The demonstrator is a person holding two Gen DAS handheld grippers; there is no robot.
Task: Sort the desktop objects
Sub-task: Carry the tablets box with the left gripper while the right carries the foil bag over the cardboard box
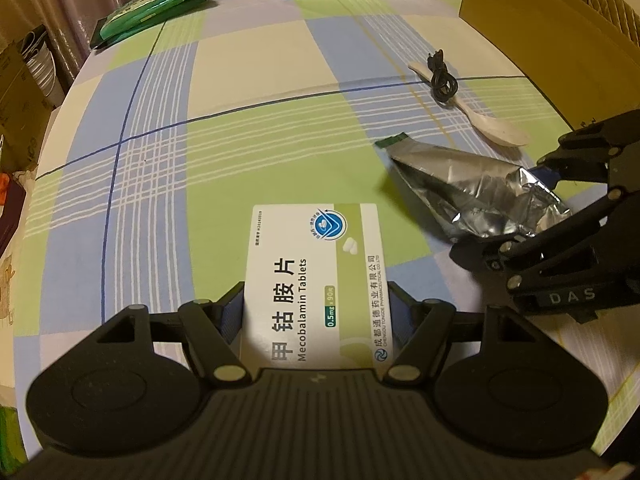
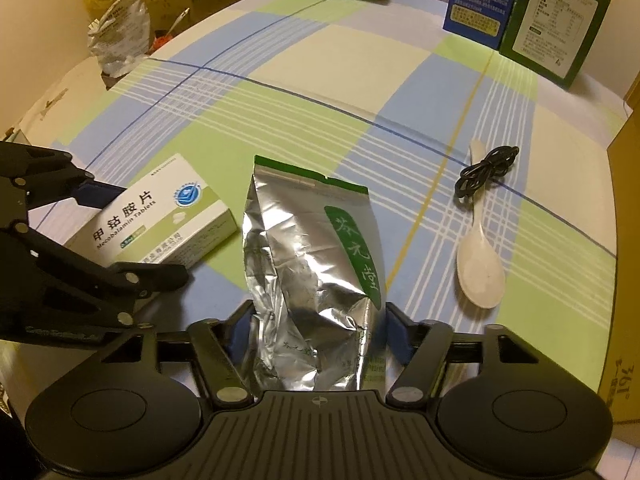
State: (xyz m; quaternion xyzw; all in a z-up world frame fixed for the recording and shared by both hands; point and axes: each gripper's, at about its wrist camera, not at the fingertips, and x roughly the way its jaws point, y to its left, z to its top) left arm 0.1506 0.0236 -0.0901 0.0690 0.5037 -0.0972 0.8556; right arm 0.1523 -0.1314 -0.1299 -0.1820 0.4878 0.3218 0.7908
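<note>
My left gripper [image 1: 316, 304] is shut on a white and green Mecobalamin tablet box [image 1: 316, 280], held by its near end over the checked tablecloth. The box also shows in the right wrist view [image 2: 160, 220]. My right gripper [image 2: 316, 320] is shut on a crumpled silver foil pouch [image 2: 312, 264] with a green label. The pouch also shows in the left wrist view [image 1: 476, 188], with the right gripper [image 1: 548, 208] at its right end. A white spoon [image 2: 480, 264] lies to the right with a coiled black cable [image 2: 484, 172] over its handle.
A green packet [image 1: 152, 8] lies at the far left of the table. A blue box [image 2: 484, 0] and a green box [image 2: 556, 24] stand at the far edge. A cardboard box [image 1: 560, 36] stands at the right. Clutter and a plastic bag [image 2: 120, 32] sit beyond the left edge.
</note>
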